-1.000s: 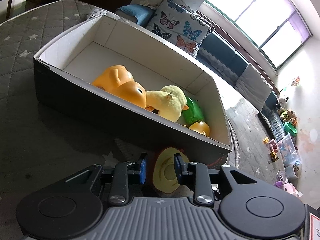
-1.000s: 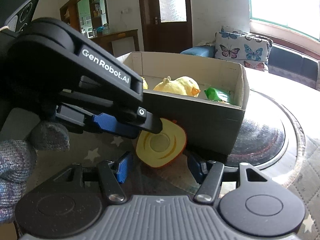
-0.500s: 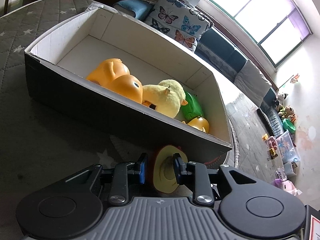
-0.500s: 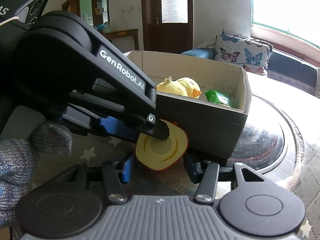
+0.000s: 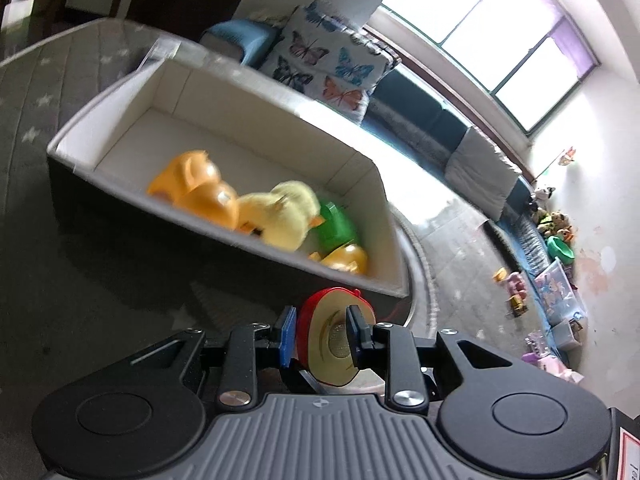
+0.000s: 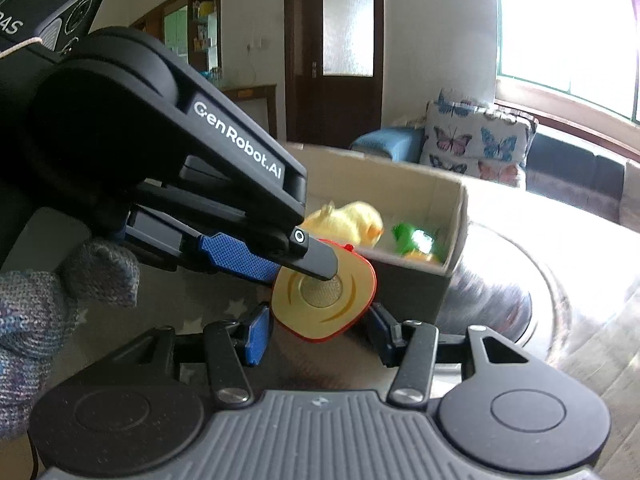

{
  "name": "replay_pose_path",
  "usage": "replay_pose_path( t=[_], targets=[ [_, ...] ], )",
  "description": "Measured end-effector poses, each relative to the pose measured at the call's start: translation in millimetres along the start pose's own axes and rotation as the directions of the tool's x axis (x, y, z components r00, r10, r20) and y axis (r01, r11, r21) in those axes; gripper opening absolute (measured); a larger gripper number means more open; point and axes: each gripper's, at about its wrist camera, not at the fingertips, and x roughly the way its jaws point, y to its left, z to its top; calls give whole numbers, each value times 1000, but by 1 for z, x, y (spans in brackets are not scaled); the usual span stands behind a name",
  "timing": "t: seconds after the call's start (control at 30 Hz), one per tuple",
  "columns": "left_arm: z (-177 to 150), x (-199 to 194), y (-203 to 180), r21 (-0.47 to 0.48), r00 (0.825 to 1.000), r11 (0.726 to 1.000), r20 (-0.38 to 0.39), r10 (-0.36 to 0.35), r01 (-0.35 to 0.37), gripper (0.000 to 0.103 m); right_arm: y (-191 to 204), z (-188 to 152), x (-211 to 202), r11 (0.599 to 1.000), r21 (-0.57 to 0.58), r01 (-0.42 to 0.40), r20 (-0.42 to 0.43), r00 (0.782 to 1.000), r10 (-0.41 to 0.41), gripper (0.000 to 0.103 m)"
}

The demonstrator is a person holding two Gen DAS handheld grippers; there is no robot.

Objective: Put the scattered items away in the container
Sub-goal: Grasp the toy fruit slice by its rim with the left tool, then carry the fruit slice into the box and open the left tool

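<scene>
Red-and-yellow toy (image 5: 334, 342) pinched in both hand-held grippers, left (image 5: 322, 334) closing, right (image 6: 318, 322); box (image 5: 224, 236) just beyond.

Lit by daylight from big windows (image 5: 516, 60) at far right, blown out to white in both views. Glare streaked across the glossy desk (image 6: 560, 280) on the right; dim, shadowed on the near left. Motion blur over the box (image 5: 240, 92) and the plush duck (image 5: 284, 216); near tongs sharp. Strong fisheye bending at the edges, dark corners.
</scene>
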Motion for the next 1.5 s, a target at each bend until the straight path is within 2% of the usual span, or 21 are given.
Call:
replay_pose_path(
  t=[0.23, 0.6, 0.97, 1.5],
  targets=[
    [25, 5, -19, 22, 999, 999, 36, -31, 30, 29, -11, 26, -3, 999, -18, 37, 57, 998, -36, 52],
    [57, 43, -22, 5, 999, 999, 33, -37, 37, 29, -38, 47, 32, 999, -6, 50, 34, 998, -50, 52],
    [59, 67, -8, -31, 1000, 999, 1, -18, 18, 29, -43, 40, 55, 999, 5, 41, -3, 999, -41, 53],
    [53, 51, -5, -33, 1000, 999, 18, -19, 20, 29, -39, 36, 46, 999, -6, 48, 10, 999, -48, 53]
  ],
)
